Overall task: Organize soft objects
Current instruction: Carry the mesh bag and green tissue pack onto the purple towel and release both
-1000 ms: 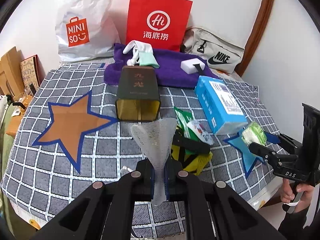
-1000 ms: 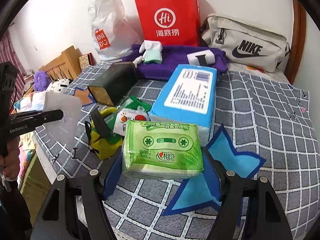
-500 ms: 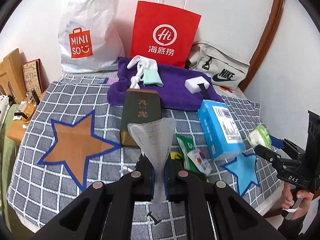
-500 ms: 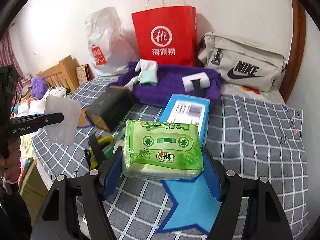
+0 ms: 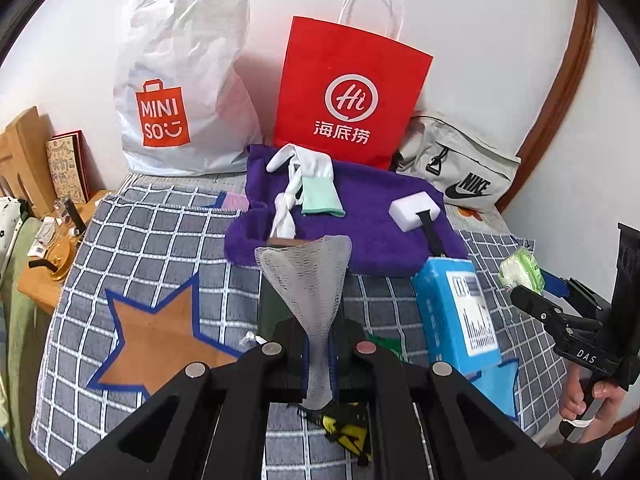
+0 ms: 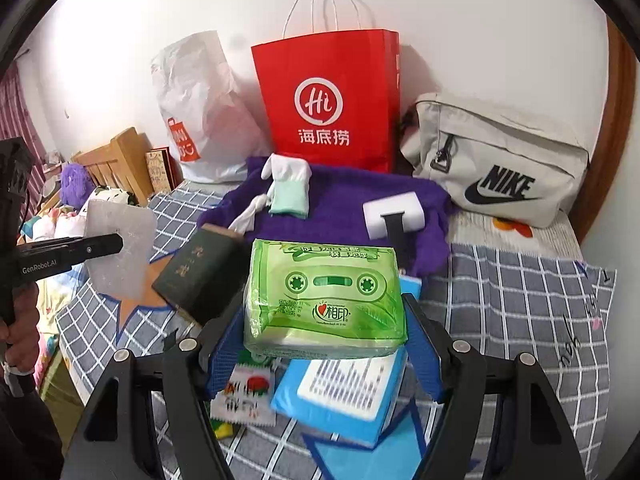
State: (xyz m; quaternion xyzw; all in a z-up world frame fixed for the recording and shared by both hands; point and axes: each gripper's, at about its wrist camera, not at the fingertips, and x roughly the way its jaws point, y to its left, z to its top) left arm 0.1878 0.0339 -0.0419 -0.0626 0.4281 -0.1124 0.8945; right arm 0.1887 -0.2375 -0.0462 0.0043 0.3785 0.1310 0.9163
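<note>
Both tools were held above the near edge of the bed point(image 5: 132, 248), each carrying a soft item. The left tool point(image 5: 319, 354) was fully closed, pinching the narrow end of a grey mesh pad point(image 5: 310, 276) that fanned out upward and forward, limp and netted. The right tool point(image 6: 324, 344) stood wide, its blue pads pressed on the short ends of a green tissue pack point(image 6: 324, 300), a plump plastic-wrapped block whose long axis ran across the jaws. The purple towel point(image 5: 372, 216), a plush cloth spread at the far edge of the bed against the red bag point(image 5: 352, 96), lay straight ahead of both tools and below them; it already bore a pair of white and mint gloves point(image 5: 308, 188) and a white sponge point(image 5: 416, 210), so it was probably the collecting spot. The right tool appeared somewhat nearer the towel's free middle, between gloves and sponge. A dark green box point(image 6: 200, 276) and a blue box point(image 5: 456, 312), both rigid, lay on the grey checked cover between the tools and the towel, so a carried item would have to pass over them.
</note>
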